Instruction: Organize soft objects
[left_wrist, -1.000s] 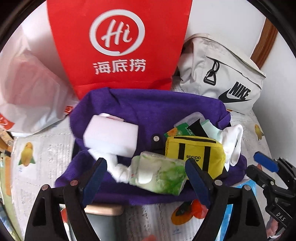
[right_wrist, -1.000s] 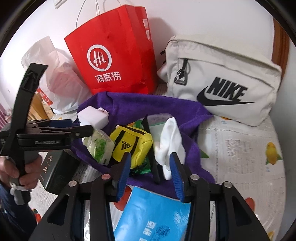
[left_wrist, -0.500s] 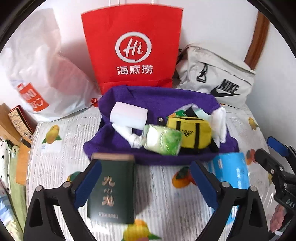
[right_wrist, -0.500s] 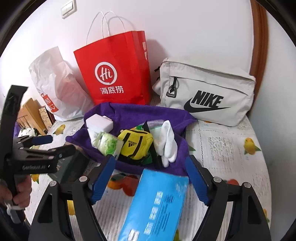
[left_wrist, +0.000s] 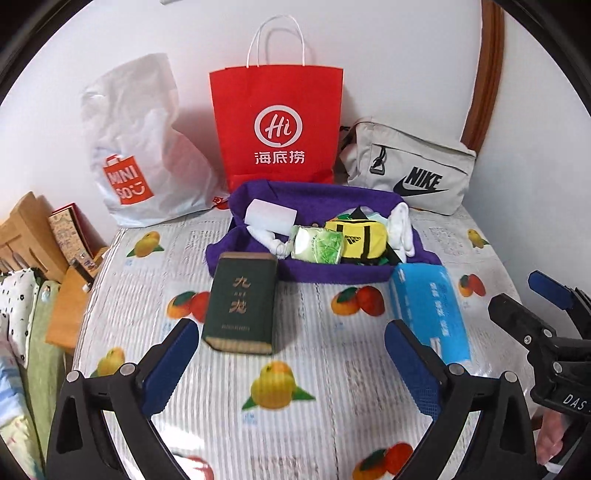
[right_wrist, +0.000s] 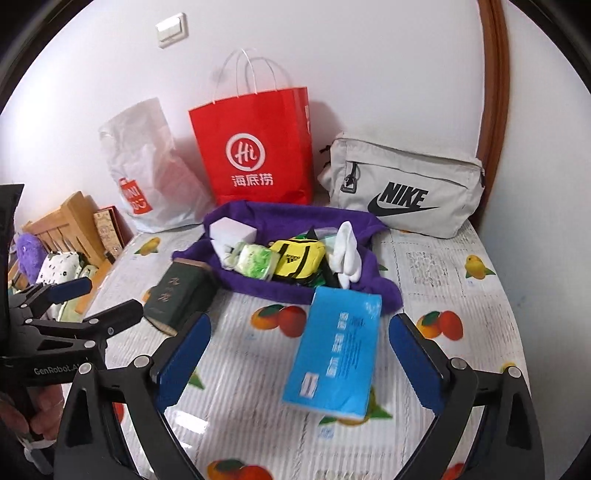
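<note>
purple cloth (left_wrist: 317, 271) | yellow pouch (left_wrist: 364, 240) | red bag (left_wrist: 277, 122) | fruit-print tablecloth (left_wrist: 295, 369)

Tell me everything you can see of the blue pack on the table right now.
The blue pack is a flat, rectangular soft packet in glossy light-blue wrap with white printed characters and a small label panel near its near end. It lies flat on the fruit-print tablecloth, long axis running away from the cameras, its far end touching or slightly overlapping the purple cloth tray. It sits ahead of the open right gripper, between its fingers' lines, and neither gripper touches it.
</note>
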